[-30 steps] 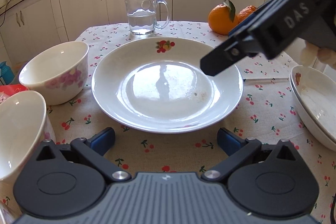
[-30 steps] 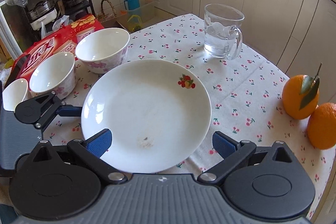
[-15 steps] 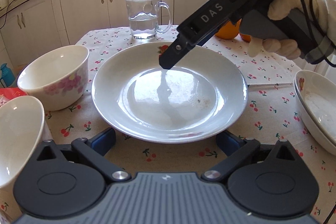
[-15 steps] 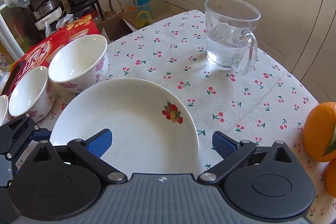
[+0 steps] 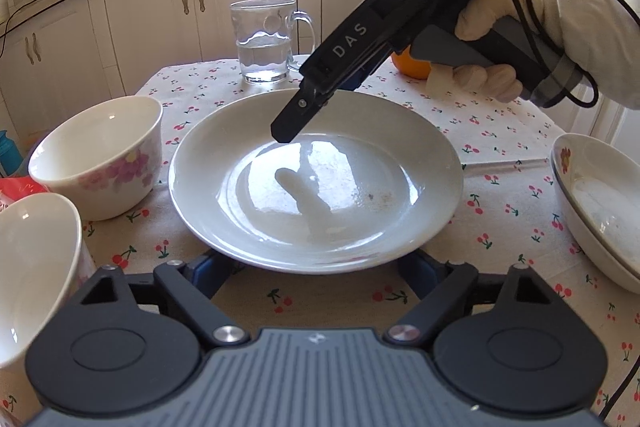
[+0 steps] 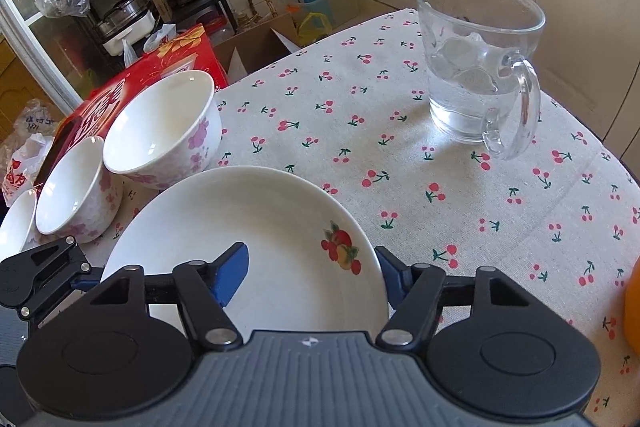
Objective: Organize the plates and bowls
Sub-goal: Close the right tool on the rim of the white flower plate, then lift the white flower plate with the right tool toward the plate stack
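A white plate [image 5: 360,163] with a fruit motif [image 6: 340,251] lies mid-table on the cherry-print cloth. My left gripper [image 5: 312,263] sits low at the plate's near rim. Its jaws are closing, and the blue pads [image 5: 206,269] are half hidden under the rim without gripping it. My right gripper [image 6: 312,275], held by a gloved hand [image 5: 480,23], slants down over the plate's far side. It straddles the rim, one pad [image 6: 232,275] inside the plate and the other outside. Its jaws are closing and the pads do not pinch the rim. Flowered bowls [image 5: 100,155] [image 6: 164,131] [image 6: 72,195] stand to the left.
A glass mug of water [image 5: 264,39] [image 6: 476,67] stands behind the plate, with an orange [image 5: 412,67] beside it. Stacked deep plates [image 5: 592,203] sit at the right. A second bowl [image 5: 32,267] is close by my left gripper. A red box [image 6: 160,67] lies beyond the bowls.
The right gripper has swung in from the right and dropped over the plate's far rim. Both grippers' jaws have narrowed. The plate's near rim now overlaps the left pads.
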A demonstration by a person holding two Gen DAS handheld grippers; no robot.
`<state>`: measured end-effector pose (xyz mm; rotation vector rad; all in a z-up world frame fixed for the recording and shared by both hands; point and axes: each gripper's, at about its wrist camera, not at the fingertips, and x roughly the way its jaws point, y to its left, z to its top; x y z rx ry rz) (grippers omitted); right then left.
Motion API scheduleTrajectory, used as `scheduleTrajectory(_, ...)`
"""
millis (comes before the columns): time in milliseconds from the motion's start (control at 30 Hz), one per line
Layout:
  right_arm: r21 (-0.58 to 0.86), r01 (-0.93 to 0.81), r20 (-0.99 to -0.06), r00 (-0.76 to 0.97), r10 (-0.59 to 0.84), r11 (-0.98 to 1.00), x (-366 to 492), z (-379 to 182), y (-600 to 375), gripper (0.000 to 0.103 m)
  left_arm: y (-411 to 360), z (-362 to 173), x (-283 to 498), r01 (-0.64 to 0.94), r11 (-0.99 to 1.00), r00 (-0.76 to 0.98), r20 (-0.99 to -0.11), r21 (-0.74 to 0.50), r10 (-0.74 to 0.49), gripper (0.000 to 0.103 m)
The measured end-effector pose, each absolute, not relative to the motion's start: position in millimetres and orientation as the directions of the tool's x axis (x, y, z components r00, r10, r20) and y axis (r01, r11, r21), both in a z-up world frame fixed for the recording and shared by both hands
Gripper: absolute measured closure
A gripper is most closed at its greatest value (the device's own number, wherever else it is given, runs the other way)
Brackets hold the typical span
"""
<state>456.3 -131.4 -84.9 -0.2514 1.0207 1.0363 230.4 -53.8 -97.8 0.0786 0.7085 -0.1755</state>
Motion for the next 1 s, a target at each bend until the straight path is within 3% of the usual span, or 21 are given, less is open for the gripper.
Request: scheduleTrajectory(1000, 0.344, -0.722, -0.779, 0.137, 0.612, 0.6, 383, -66, -178, 0.029, -60, -73, 178, 0.369, 0.927, 0.681, -0.698, 0.07, -0.218, 0.016)
